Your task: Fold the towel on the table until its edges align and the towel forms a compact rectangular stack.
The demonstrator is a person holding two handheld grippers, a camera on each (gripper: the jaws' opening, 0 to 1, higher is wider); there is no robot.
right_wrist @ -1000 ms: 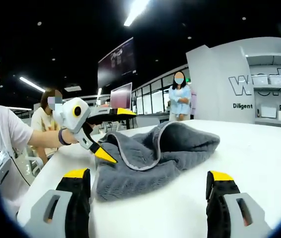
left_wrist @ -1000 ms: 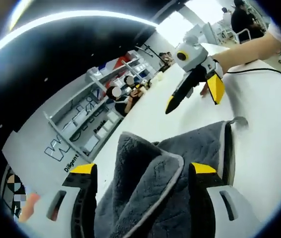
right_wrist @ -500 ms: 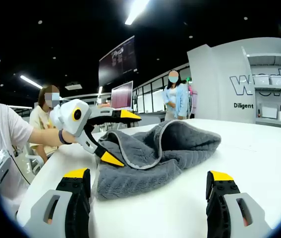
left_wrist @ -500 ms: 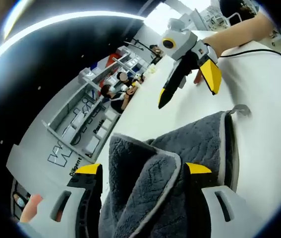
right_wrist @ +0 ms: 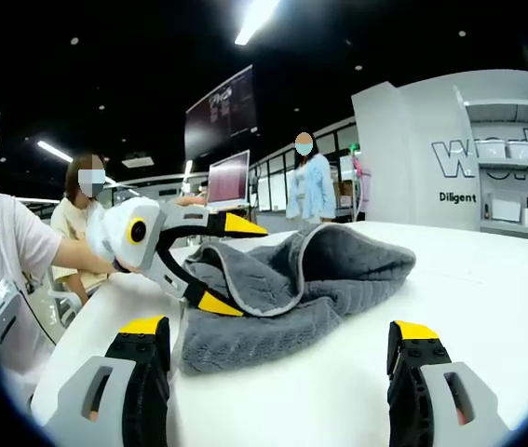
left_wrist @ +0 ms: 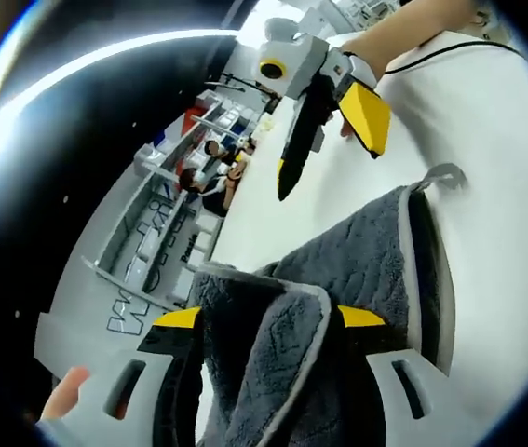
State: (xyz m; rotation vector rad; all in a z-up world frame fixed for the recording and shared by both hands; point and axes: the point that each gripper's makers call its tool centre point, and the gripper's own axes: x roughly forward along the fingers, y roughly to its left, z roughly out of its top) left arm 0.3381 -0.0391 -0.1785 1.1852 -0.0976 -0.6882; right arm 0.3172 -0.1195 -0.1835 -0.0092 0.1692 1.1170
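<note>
A grey towel (right_wrist: 310, 279) with a pale hem lies bunched in a loose fold on the white table (right_wrist: 487, 289). My left gripper (left_wrist: 269, 318) is open and straddles a raised fold of the towel (left_wrist: 366, 261), whose cloth fills the gap between its jaws. From the right gripper view, the left gripper (right_wrist: 232, 264) comes in from the left with one jaw above and one below the towel's near-left edge. My right gripper (right_wrist: 278, 329) stands open in front of the towel with nothing between its fingers. It hangs above the table past the towel, as the right gripper (left_wrist: 329, 172) shows.
A person in a white top (right_wrist: 7, 270) holds the grippers at the table's left. Other people stand and sit in the background. A grey shelf wall (right_wrist: 487, 158) rises at the right. Bare white table (left_wrist: 496, 140) stretches around the towel.
My left gripper has pushed a little further onto the towel's fold and its view has rolled. The right gripper has stayed put. A person in the background has walked left.
</note>
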